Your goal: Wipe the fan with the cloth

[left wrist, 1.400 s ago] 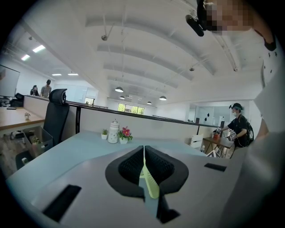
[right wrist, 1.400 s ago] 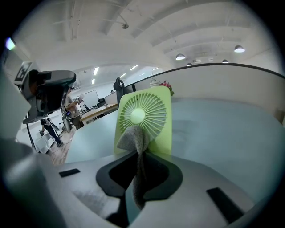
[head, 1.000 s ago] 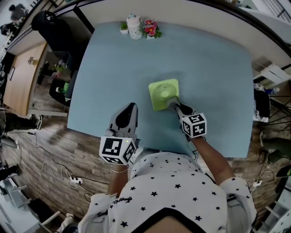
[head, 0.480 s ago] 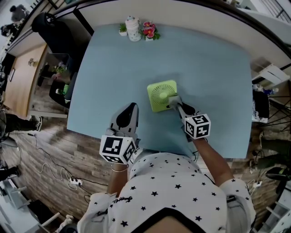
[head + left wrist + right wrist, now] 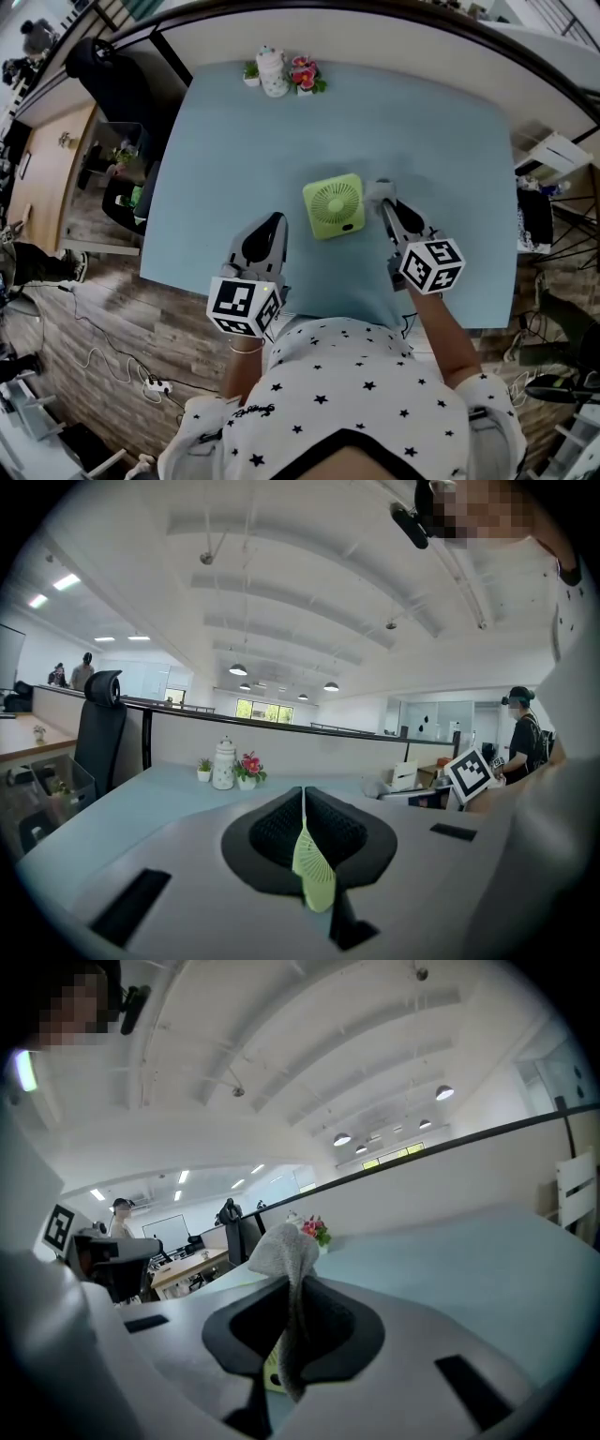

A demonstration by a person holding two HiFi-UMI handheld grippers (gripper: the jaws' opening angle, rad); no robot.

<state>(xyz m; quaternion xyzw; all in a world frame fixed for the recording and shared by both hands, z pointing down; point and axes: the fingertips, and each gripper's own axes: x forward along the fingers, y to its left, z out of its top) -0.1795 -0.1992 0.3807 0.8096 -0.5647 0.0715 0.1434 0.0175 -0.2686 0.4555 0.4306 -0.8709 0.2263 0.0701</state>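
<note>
The light green square fan (image 5: 334, 205) lies flat on the pale blue table (image 5: 431, 131), grille up. My right gripper (image 5: 383, 201) is just off the fan's right edge, shut on a grey cloth (image 5: 379, 191) that bunches out past its tips. In the right gripper view the cloth (image 5: 286, 1269) hangs pinched between the jaws, and a sliver of the fan (image 5: 272, 1373) shows below it. My left gripper (image 5: 267, 225) rests left of the fan, apart from it, jaws together and holding nothing. In the left gripper view the fan (image 5: 312, 869) shows through the slit at the left gripper (image 5: 302, 803).
A white jar (image 5: 273, 64) with small potted flowers (image 5: 307, 68) stands at the table's far edge. A black office chair (image 5: 105, 58) is beyond the far left corner. The near table edge runs just under both grippers. A person (image 5: 521, 726) stands at the right.
My right gripper has carried the cloth from the fan's near right corner out to the right and farther away, off the fan. The left gripper has stayed put.
</note>
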